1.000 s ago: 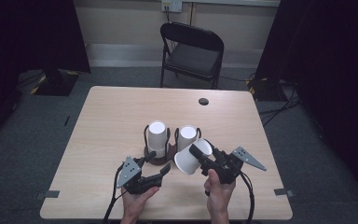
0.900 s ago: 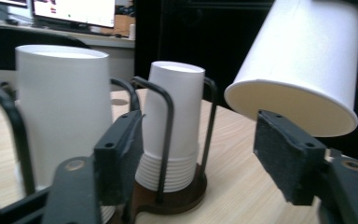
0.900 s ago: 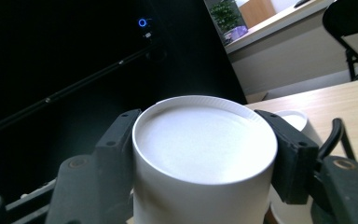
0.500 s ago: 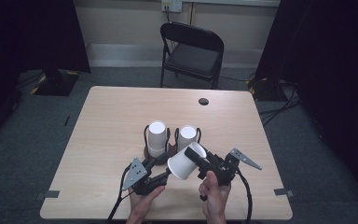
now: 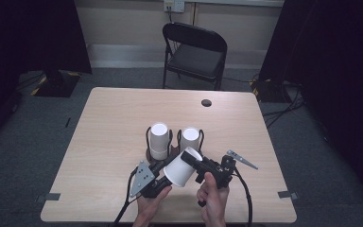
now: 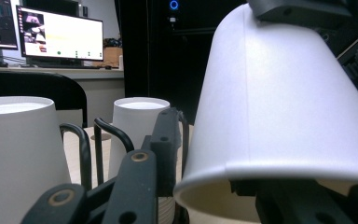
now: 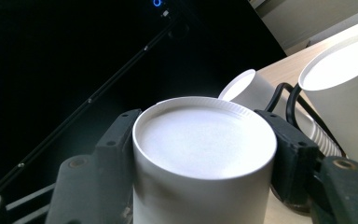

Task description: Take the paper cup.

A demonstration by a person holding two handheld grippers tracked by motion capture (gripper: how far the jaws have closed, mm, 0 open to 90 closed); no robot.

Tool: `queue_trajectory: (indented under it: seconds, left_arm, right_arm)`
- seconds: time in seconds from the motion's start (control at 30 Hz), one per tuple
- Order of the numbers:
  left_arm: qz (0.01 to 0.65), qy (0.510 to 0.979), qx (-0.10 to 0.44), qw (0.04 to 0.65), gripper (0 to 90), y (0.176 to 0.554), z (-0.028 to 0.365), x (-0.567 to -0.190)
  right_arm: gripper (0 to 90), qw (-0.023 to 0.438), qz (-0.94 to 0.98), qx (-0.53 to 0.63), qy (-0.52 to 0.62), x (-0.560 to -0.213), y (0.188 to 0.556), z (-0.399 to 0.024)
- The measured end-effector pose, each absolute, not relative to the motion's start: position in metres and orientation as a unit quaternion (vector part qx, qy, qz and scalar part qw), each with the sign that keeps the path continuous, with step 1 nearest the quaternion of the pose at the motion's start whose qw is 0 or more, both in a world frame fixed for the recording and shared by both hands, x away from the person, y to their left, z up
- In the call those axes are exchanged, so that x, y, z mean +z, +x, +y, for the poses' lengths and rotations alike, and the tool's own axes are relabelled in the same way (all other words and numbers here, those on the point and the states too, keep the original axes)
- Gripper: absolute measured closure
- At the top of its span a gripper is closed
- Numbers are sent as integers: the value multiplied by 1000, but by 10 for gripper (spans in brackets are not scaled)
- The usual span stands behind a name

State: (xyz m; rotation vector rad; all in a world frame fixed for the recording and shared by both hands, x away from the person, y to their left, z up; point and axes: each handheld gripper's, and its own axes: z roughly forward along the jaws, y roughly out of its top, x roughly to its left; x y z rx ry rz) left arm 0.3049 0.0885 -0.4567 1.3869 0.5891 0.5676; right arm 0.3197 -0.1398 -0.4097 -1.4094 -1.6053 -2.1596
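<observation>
My right gripper is shut on the base end of a white paper cup. The cup is tilted, its open mouth pointing down-left. In the right gripper view the cup sits base-up between the two black fingers. My left gripper is at the cup's mouth. Its jaws have just been closing, and the cup's rim lies between them. One finger stands close beside the rim, which shows no dent. Behind them, two stacks of upturned white cups stand in a black wire holder.
The wooden table has a small dark hole near its far edge. A black folding chair stands beyond it. Cables trail from both grippers over the near edge. A lit monitor is in the background.
The held cup has shifted slightly left and down toward the left gripper. The left gripper's jaws have drawn in around the cup's mouth.
</observation>
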Motion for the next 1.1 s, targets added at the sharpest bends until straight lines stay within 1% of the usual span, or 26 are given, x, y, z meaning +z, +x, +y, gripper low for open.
queue_trajectory:
  seconds: [0.1, 0.13, 0.23, 0.27, 0.3, 0.37, 0.4, 0.43, 0.47, 0.57, 0.63, 0.77, 0.8, 0.87, 0.93, 1.03, 1.1]
  left_arm:
    - [263, 619, 258, 694, 720, 304, 89, -456]
    - [264, 617, 255, 696, 767, 304, 89, -456]
    - [263, 614, 248, 702, 808, 304, 92, -457]
    - [260, 617, 241, 703, 808, 305, 92, -457]
    - [258, 617, 234, 705, 841, 305, 92, -457]
    - [256, 621, 230, 704, 853, 304, 93, -457]
    - [256, 621, 230, 704, 857, 304, 93, -457]
    - [252, 625, 229, 703, 857, 305, 94, -457]
    - [252, 629, 226, 699, 861, 305, 95, -457]
    - [252, 633, 222, 697, 862, 305, 96, -456]
    - [251, 638, 218, 695, 863, 305, 99, -456]
    - [252, 642, 211, 693, 863, 306, 101, -457]
    - [249, 645, 205, 692, 863, 307, 102, -457]
    - [247, 658, 215, 678, 861, 306, 102, -456]
    - [242, 664, 209, 675, 861, 306, 102, -455]
    - [249, 664, 199, 676, 862, 307, 105, -453]
    - [248, 666, 202, 674, 861, 306, 107, -451]
  right_arm:
    - [349, 53, -530, -707, -464, -411, 320, -139]
    - [346, 52, -532, -706, -465, -411, 321, -138]
    - [332, 46, -537, -707, -458, -410, 321, -138]
    - [332, 46, -537, -707, -458, -410, 321, -138]
    - [310, 33, -544, -702, -458, -410, 321, -136]
    - [302, 30, -546, -701, -458, -410, 322, -136]
    - [302, 30, -546, -701, -458, -410, 322, -136]
    - [297, 23, -548, -699, -458, -410, 321, -136]
    - [289, 6, -552, -697, -458, -409, 320, -136]
    - [284, -2, -556, -695, -457, -409, 320, -136]
    - [276, -21, -564, -691, -452, -408, 319, -135]
    - [258, -34, -571, -689, -444, -407, 318, -135]
    - [258, -38, -571, -691, -441, -407, 318, -135]
    - [244, -51, -574, -691, -435, -406, 317, -135]
    - [238, -54, -575, -692, -433, -406, 317, -136]
    - [222, -67, -581, -692, -423, -404, 316, -137]
    - [216, -73, -583, -692, -420, -403, 315, -139]
